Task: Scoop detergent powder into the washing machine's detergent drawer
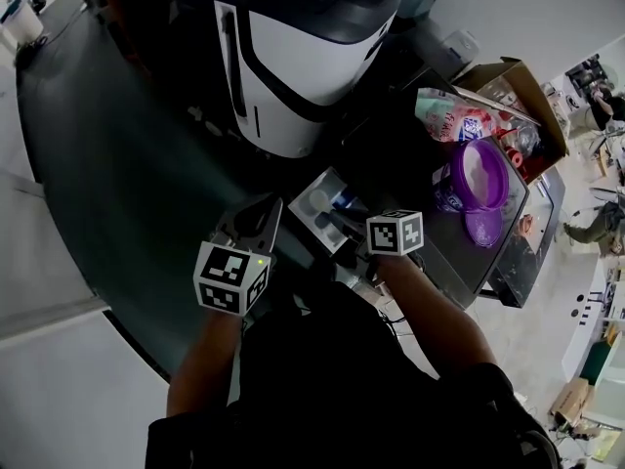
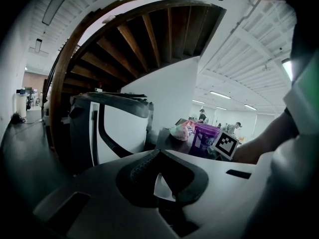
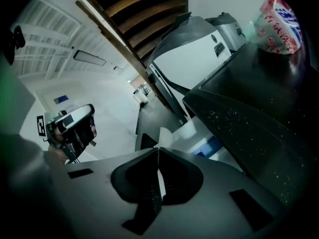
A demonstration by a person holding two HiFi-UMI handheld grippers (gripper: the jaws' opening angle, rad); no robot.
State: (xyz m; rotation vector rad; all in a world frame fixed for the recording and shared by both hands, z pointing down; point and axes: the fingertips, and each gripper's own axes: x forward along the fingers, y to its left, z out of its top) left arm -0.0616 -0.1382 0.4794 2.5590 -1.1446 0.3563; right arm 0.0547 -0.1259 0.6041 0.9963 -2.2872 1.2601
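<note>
White plastic scoop (image 3: pixel 164 136) hovering over boxy detergent drawer (image 3: pixel 189 132), right gripper (image 3: pixel 158 149) pinching it, left gripper (image 2: pixel 159 151) pressing together, empty.

Two grippers (image 1: pixel 258 219) (image 1: pixel 342 227), one purple tub (image 1: pixel 479 179), one drawer (image 1: pixel 314 203)

The appliance (image 1: pixel 303 57) housing is glossy white plastic. The detergent drawer (image 1: pixel 327 208) is smooth white plastic. At 3 o'clock of it, the tub (image 1: pixel 480 176) is translucent purple plastic, the box (image 1: pixel 508 71) matt brown cardboard.
</note>
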